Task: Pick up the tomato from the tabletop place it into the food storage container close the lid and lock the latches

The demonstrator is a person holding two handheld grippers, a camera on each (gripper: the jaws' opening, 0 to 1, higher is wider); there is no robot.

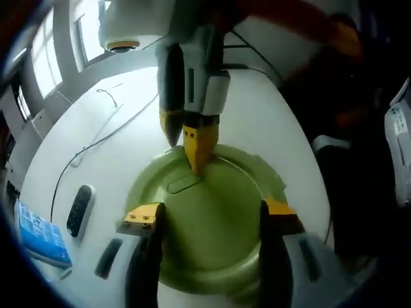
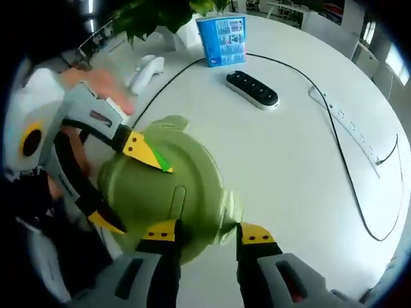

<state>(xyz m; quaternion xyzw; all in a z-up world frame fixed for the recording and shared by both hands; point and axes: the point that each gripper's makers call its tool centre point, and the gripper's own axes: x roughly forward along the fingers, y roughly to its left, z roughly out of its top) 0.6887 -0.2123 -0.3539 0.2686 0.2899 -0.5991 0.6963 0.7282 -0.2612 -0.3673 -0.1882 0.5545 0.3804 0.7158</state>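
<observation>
One round, pale green plastic food storage container point(image 2: 160, 192) with its lid on sits on the single white round worktop point(image 2: 302, 154). Two claws are in view: the left claw point(image 1: 209, 215) and the right claw point(image 2: 209, 234), each with two yellow-tipped jaws. On the worktop there is one black oblong remote control point(image 2: 252, 89), one blue printed box point(image 2: 223, 40), one white handheld controller point(image 2: 144, 72), one white power strip point(image 2: 343, 125) and what looks like two thin dark cables, though they may join. One leafy green plant point(image 2: 154, 16) stands at the far edge.
</observation>
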